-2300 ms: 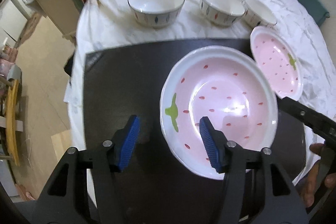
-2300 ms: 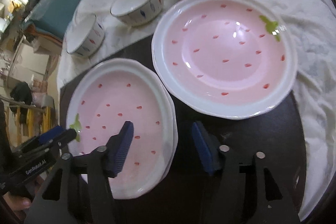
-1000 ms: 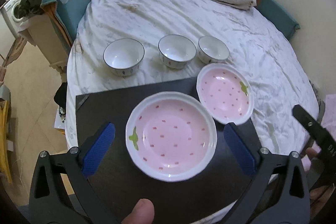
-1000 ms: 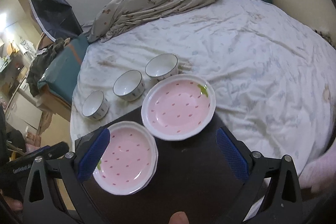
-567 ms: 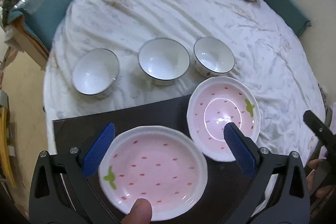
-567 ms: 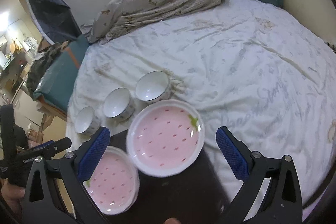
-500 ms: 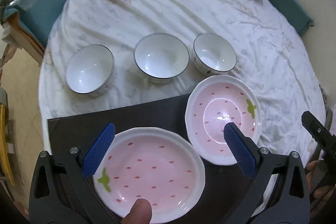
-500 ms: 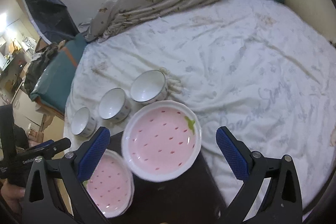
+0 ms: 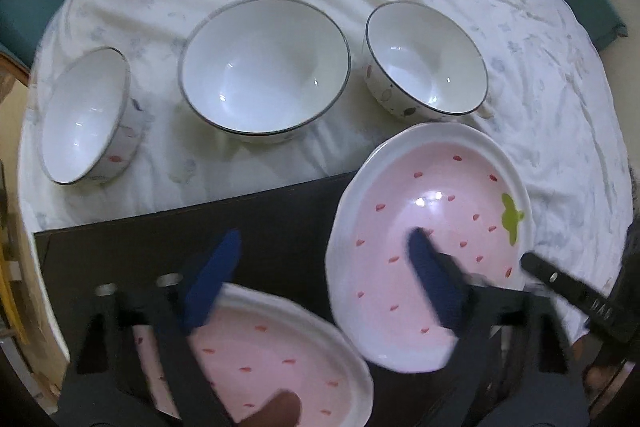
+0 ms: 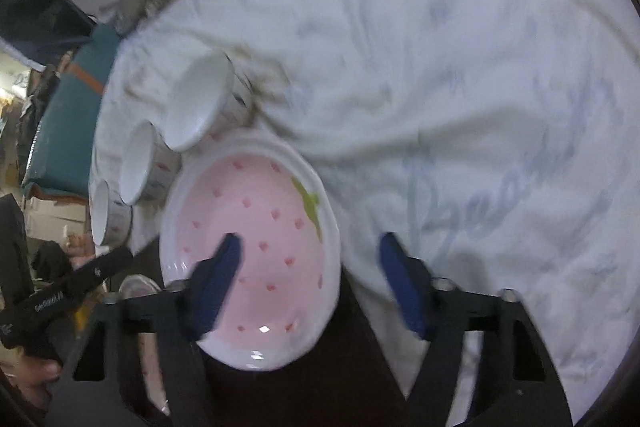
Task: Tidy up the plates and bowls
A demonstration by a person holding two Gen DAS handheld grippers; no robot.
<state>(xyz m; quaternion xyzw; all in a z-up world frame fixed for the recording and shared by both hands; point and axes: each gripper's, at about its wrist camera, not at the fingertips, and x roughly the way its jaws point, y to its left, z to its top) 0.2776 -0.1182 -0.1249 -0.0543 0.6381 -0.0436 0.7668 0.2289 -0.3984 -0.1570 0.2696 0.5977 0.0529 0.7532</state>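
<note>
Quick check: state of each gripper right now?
Left gripper: jaws closing, nothing gripped; they straddle the near edge of the pink plate.
Right gripper: jaws closing, nothing gripped; they straddle the same plate's right rim.

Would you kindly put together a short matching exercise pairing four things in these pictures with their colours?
Things:
1. middle bowl
2. far plate
3. mat
4. left claw pads

Colours:
A. blue
B. pink with red specks and a green leaf
C. white inside with a dark rim
D. black

Pairs: 1-C, 2-B, 3-D, 4-A
</note>
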